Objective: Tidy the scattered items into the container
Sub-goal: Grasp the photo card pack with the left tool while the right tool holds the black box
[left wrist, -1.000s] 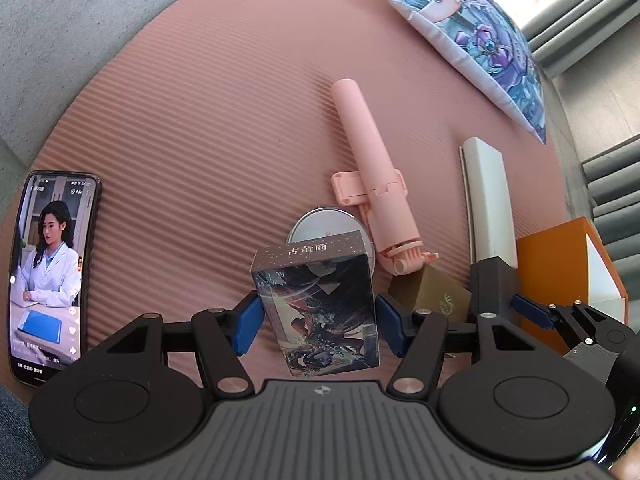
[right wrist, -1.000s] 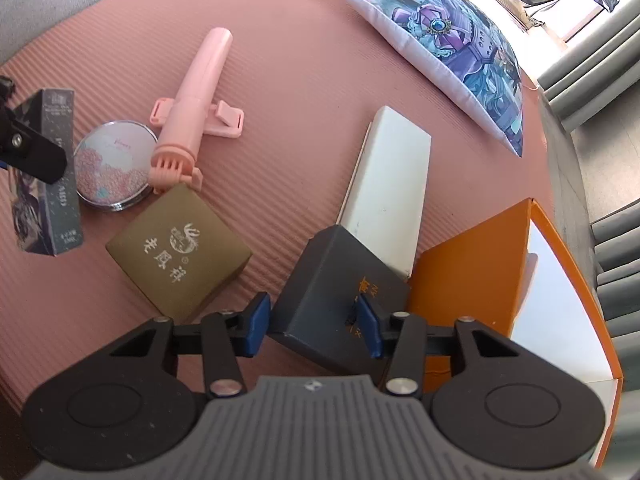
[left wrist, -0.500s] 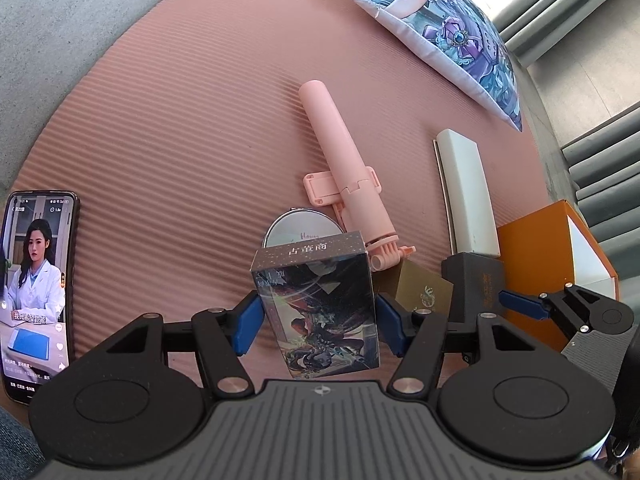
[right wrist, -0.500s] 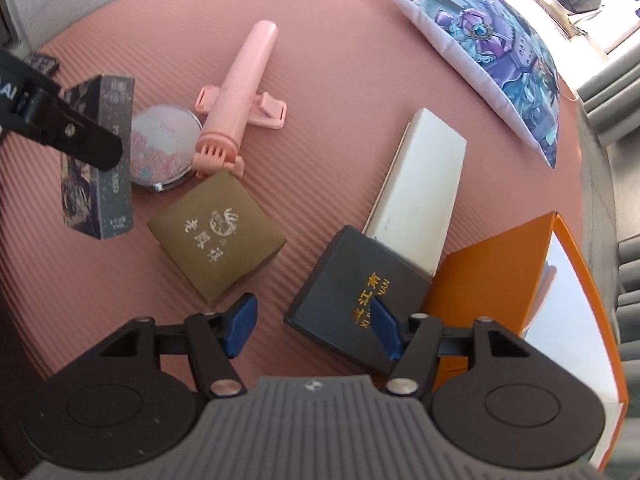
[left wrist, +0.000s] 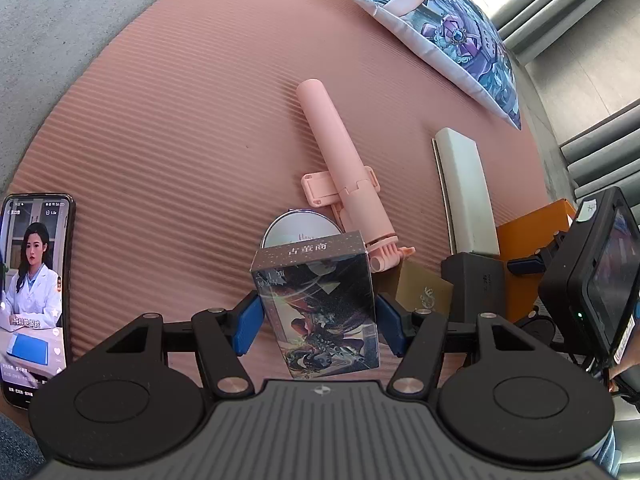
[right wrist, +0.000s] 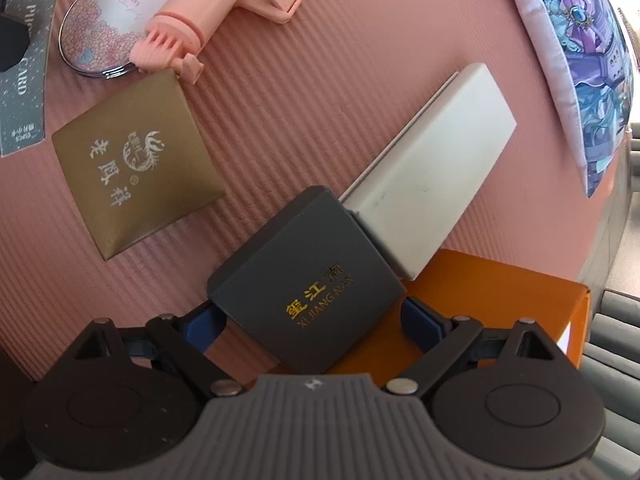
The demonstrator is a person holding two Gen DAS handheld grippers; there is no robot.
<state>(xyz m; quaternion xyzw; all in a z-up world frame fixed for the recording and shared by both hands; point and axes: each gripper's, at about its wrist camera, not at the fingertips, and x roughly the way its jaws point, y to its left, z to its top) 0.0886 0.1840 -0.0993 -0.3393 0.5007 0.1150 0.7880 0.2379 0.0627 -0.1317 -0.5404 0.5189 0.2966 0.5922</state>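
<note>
My left gripper [left wrist: 318, 330] is shut on an upright dark illustrated card box [left wrist: 320, 300], a blue pad on each of its sides. My right gripper [right wrist: 312, 322] points down over a dark grey box with gold lettering [right wrist: 308, 272]. Its jaws are opening, and the box lies between the blue pads, which stand at its two corners without pressing. That box rests on the pink mat [right wrist: 280, 112], against the orange container [right wrist: 500, 292] and the end of a long white box [right wrist: 432, 164].
A gold square box [right wrist: 136, 160], a round floral compact [right wrist: 104, 28] and a pink selfie stick [right wrist: 208, 12] lie on the mat to the left. A printed pillow [right wrist: 580, 60] sits at the far right. A phone with its screen lit [left wrist: 34, 292] lies at the mat's left edge.
The right gripper let go of the grey box, spread wide, rolled and came down so its fingers straddle the box's wider side. The left gripper kept the card box in place.
</note>
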